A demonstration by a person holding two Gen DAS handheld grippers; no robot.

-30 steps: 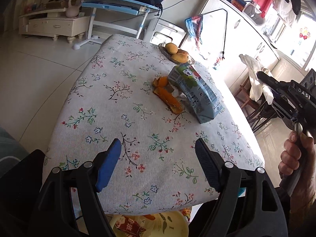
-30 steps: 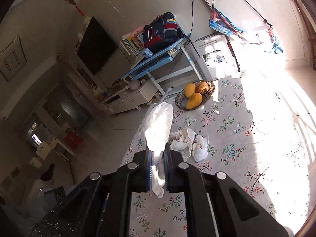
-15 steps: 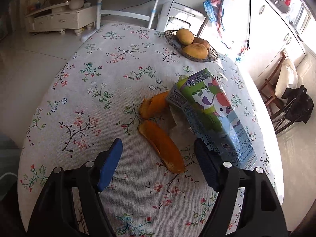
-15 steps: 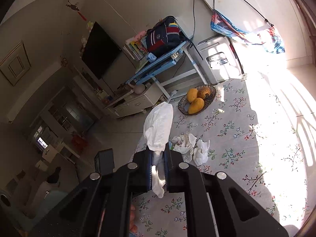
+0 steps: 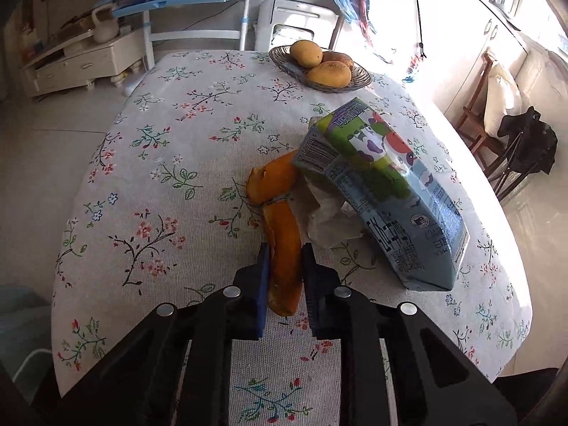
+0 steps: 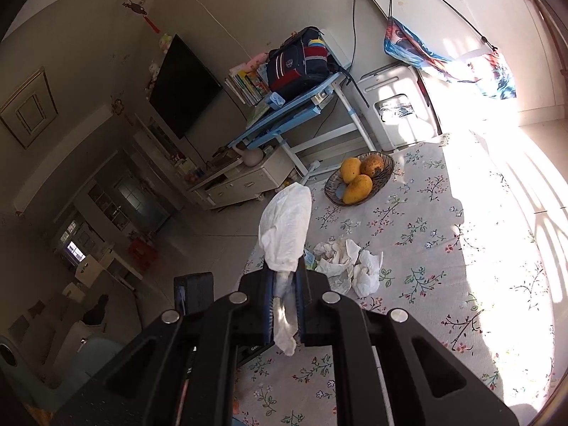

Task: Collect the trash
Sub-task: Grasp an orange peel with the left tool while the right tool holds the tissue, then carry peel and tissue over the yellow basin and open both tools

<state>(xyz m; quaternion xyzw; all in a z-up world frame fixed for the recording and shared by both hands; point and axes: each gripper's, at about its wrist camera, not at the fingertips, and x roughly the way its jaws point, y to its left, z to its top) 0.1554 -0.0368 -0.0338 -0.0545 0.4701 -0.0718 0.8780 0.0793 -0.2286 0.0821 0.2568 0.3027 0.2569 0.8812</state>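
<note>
Trash lies on the flowered surface (image 5: 170, 149): an orange peel (image 5: 284, 262), a second peel (image 5: 271, 181) beyond it, and a milk carton (image 5: 383, 191) to their right, seen only in the left wrist view. There the left gripper (image 5: 284, 266) has just narrowed its jaws onto the near peel, after standing wide a second ago. Only the right wrist view shows crumpled tissues (image 6: 348, 262) and the right gripper (image 6: 285, 298), clamped on a white tissue (image 6: 285, 230) as before.

Table with floral cloth (image 5: 170, 163) carried a wicker basket (image 5: 284, 65) of 3 mangoes, 2 orange peel strips (image 5: 280, 248), a tilted milk carton (image 5: 383, 191) over crumpled wrapper, and crumpled tissues (image 6: 349, 262).
</note>
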